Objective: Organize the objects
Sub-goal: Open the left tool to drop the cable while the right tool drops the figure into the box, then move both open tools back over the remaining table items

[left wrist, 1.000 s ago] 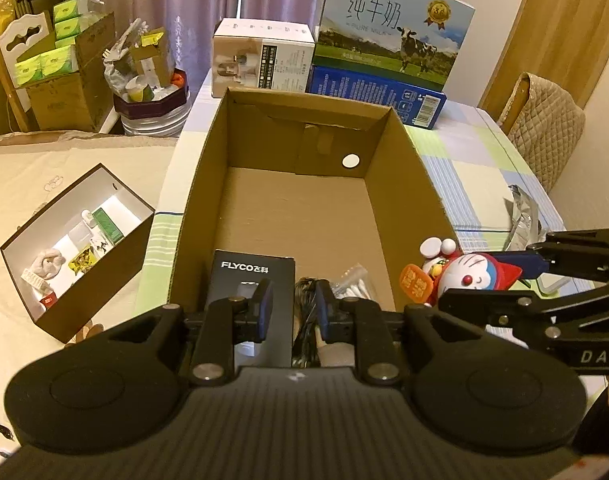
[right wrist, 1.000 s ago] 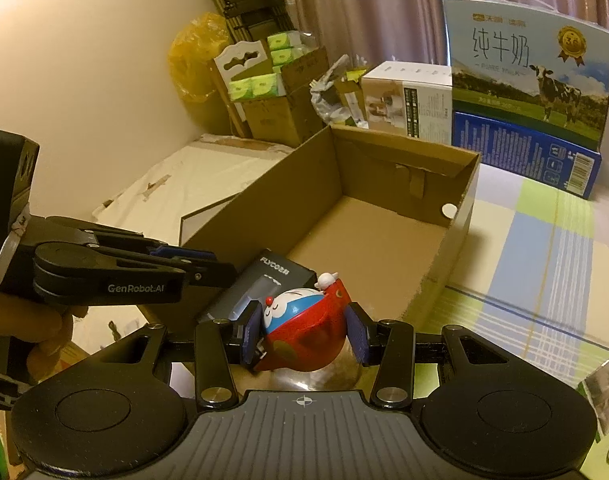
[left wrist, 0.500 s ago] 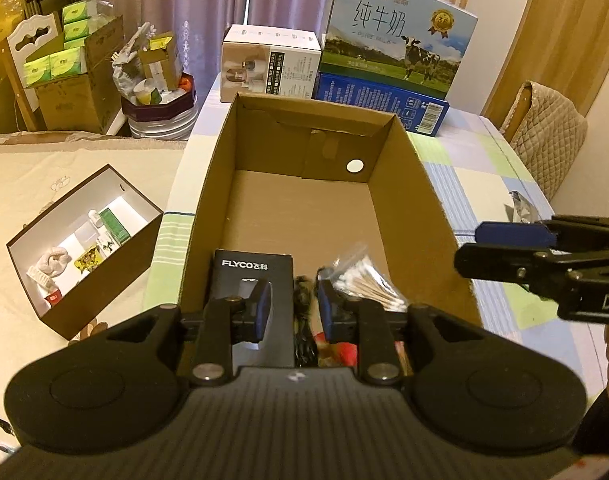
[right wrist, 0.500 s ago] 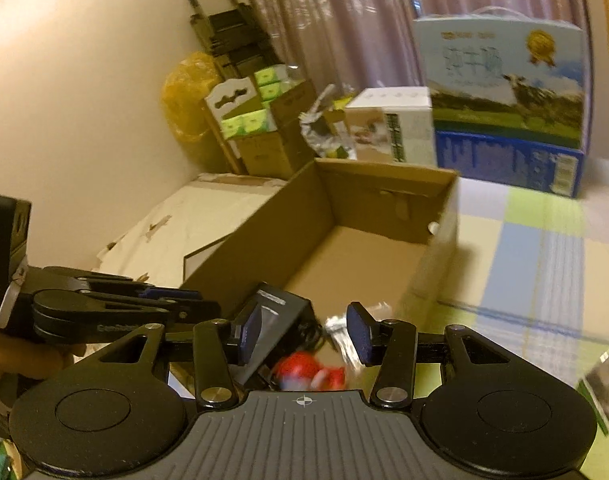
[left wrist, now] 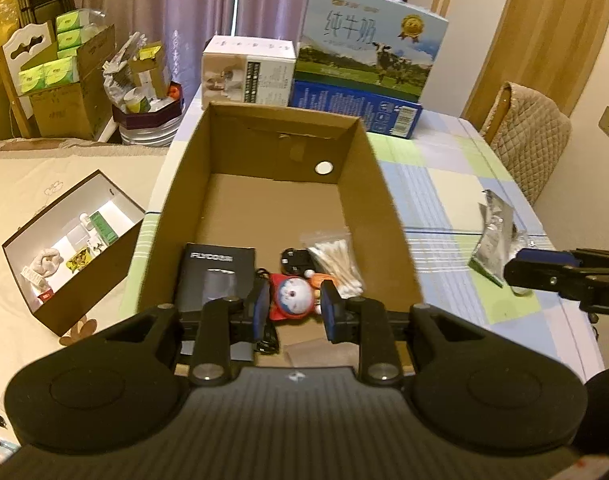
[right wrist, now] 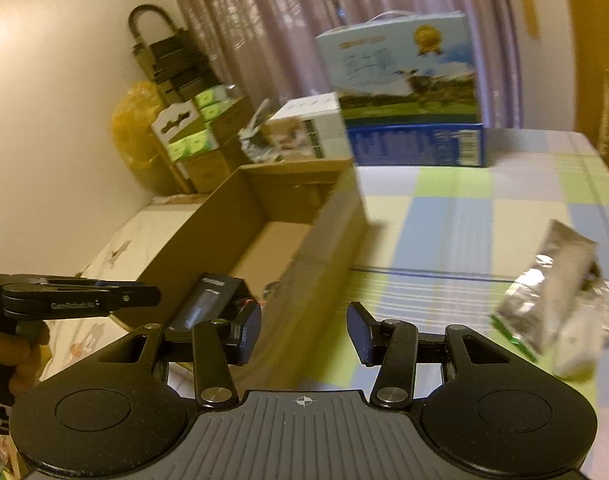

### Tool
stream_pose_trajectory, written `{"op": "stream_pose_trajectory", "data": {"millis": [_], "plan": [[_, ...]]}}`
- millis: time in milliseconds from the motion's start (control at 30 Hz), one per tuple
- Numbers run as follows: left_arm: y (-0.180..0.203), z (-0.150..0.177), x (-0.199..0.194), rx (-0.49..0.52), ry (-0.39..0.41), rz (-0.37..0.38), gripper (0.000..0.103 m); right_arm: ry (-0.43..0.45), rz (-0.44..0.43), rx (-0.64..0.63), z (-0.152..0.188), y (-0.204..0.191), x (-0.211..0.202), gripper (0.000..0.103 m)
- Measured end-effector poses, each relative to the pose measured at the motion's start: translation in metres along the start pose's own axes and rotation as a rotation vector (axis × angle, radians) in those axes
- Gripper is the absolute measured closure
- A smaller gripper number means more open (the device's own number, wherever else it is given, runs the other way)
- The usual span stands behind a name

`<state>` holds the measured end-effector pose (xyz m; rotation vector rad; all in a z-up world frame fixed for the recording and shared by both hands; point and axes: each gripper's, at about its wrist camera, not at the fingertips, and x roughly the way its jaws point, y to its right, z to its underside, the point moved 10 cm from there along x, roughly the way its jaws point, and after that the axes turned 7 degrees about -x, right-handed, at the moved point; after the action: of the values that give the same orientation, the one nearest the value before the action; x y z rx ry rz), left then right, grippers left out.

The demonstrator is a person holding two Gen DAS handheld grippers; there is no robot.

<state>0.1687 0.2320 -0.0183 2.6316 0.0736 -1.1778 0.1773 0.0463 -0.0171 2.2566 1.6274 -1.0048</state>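
The toy (left wrist: 292, 298) lies on the floor of the box (left wrist: 388, 216), between the black case (left wrist: 218, 276) and the swabs (left wrist: 338, 262). The left claw (left wrist: 294, 312) hangs over it, fingers apart. The right claw (right wrist: 304, 334), gaping and empty, is over the worktop (right wrist: 464, 220) near the foil packet (right wrist: 560, 292).

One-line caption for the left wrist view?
Open left gripper above a Doraemon toy in the cardboard box, beside a black box and cotton swabs.
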Motion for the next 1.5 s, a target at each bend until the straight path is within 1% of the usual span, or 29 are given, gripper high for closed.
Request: {"op": "stream_pose_trajectory", "data": {"millis": [167, 367, 467, 533, 567, 633, 667, 700, 733, 767, 833, 900, 1033, 1100, 1333, 1500], "plan": [[0.028, 0.004, -0.011, 0.015, 0.012, 0.022, 0.077, 0.033, 0.089, 0.001, 0.012, 0.028, -0.043, 0.058], [0.074, 0.009, -0.019, 0.046, 0.023, 0.072, 0.073, 0.068, 0.205, 0.073, 0.036, 0.076, -0.098, 0.057], [0.101, 0.012, -0.021, 0.074, 0.026, 0.101, 0.068, 0.094, 0.268, 0.13, 0.05, 0.104, -0.127, 0.057], [0.12, 0.015, -0.022, 0.1, 0.028, 0.117, 0.061, 0.103, 0.311, 0.167, 0.059, 0.123, -0.145, 0.056], [0.128, 0.016, -0.023, 0.111, 0.029, 0.126, 0.058, 0.106, 0.328, 0.18, 0.064, 0.13, -0.153, 0.055], [0.145, 0.019, -0.022, 0.124, 0.026, 0.144, 0.051, 0.109, 0.37, 0.208, 0.073, 0.146, -0.169, 0.047], [0.152, 0.021, -0.02, 0.131, 0.023, 0.151, 0.049, 0.112, 0.39, 0.223, 0.076, 0.154, -0.177, 0.043], [0.161, 0.023, -0.018, 0.138, 0.019, 0.158, 0.046, 0.118, 0.405, 0.236, 0.08, 0.16, -0.184, 0.041], [0.167, 0.025, -0.016, 0.144, 0.015, 0.164, 0.045, 0.125, 0.419, 0.25, 0.082, 0.166, -0.19, 0.038], [0.175, 0.027, -0.014, 0.15, 0.009, 0.171, 0.044, 0.128, 0.425, 0.258, 0.085, 0.17, -0.195, 0.037], [0.189, 0.031, -0.009, 0.163, 0.002, 0.182, 0.036, 0.131, 0.43, 0.272, 0.09, 0.177, -0.201, 0.036], [0.201, 0.036, -0.004, 0.176, -0.003, 0.186, 0.032, 0.131, 0.436, 0.283, 0.092, 0.183, -0.204, 0.036], [0.221, 0.043, 0.005, 0.213, -0.01, 0.191, 0.017, 0.127, 0.436, 0.299, 0.097, 0.192, -0.207, 0.036], [0.228, 0.045, 0.01, 0.225, -0.015, 0.193, 0.013, 0.123, 0.435, 0.301, 0.099, 0.196, -0.207, 0.036], [0.247, 0.051, 0.031, 0.239, -0.039, 0.189, 0.009, 0.1, 0.439, 0.308, 0.102, 0.211, -0.2, 0.036], [0.262, 0.056, 0.045, 0.254, -0.048, 0.19, 0.006, 0.08, 0.434, 0.288, 0.1, 0.222, -0.19, 0.036]]}}
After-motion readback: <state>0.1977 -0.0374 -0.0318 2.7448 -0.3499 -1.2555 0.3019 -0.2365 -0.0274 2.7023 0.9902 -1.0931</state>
